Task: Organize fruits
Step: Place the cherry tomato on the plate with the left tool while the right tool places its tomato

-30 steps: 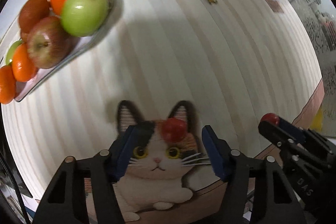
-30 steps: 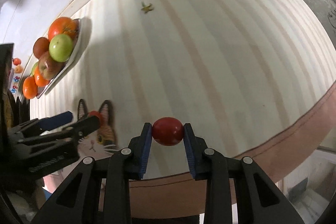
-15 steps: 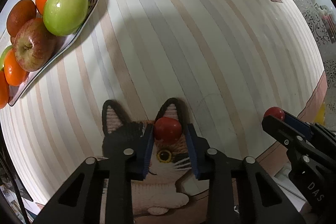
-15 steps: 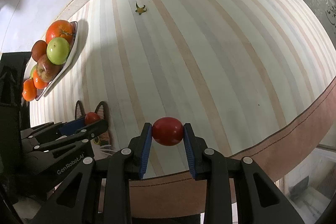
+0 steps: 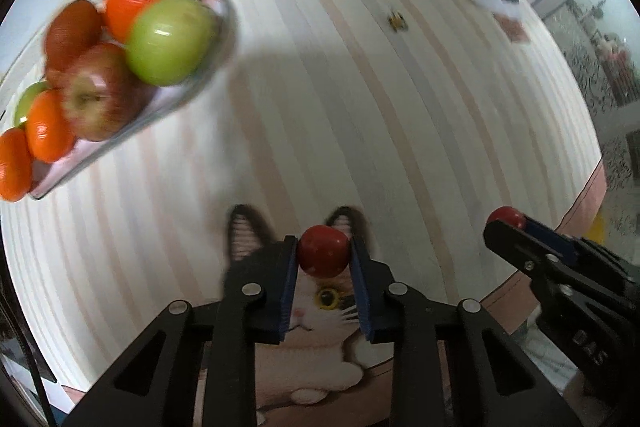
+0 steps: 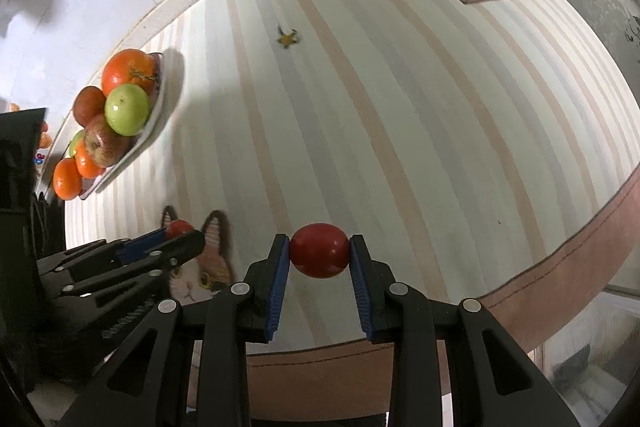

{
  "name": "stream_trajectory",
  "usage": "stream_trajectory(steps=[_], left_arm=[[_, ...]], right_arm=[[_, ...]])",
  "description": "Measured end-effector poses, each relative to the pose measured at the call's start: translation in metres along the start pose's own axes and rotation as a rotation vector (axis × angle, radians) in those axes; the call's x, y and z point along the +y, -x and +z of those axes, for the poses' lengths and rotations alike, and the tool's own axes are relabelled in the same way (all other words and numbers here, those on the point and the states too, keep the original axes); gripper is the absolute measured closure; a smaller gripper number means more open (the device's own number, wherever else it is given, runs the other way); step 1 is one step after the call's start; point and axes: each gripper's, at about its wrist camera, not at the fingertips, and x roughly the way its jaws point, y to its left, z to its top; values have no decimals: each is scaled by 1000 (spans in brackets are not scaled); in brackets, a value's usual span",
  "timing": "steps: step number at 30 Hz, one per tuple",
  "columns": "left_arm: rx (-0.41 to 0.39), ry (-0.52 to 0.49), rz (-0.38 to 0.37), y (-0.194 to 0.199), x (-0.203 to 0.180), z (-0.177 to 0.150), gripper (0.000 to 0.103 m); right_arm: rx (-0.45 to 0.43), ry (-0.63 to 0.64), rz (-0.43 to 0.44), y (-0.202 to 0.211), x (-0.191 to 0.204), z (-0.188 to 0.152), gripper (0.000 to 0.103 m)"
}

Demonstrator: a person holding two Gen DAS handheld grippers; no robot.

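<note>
A small, smooth, probably soft tomato [image 5: 323, 257] is pinched across its middle by the left gripper [image 5: 324, 259] above the cat mat [image 5: 320, 331], another tomato [image 6: 319, 255] by the right gripper [image 6: 319, 257] near the table's front edge.

The light is soft and moderate, with a grey shadow on the striped tablecloth [image 5: 360, 99] to the right of the fruit plate [image 5: 216, 27]. In the left wrist view the plate is smeared by motion blur, while the right wrist view is sharper. Both pictures bend strongly at the edges and have dark round corners.
</note>
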Motion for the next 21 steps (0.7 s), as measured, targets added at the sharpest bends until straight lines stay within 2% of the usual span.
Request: stream_trajectory(steps=[5, 10, 15, 21], left_arm=[[-61, 101, -13, 37, 51, -1, 80], [-110, 218, -14, 63, 105, -8, 80], [-142, 348, -37, 79, 160, -7, 80], [-125, 469, -102, 80, 214, 8, 80]], right_arm=[[3, 65, 48, -4, 30, 5, 70], [25, 161, 127, -19, 81, 12, 70], [32, 244, 252, -31, 146, 25, 70], [25, 288, 402, -57, 216, 37, 70]])
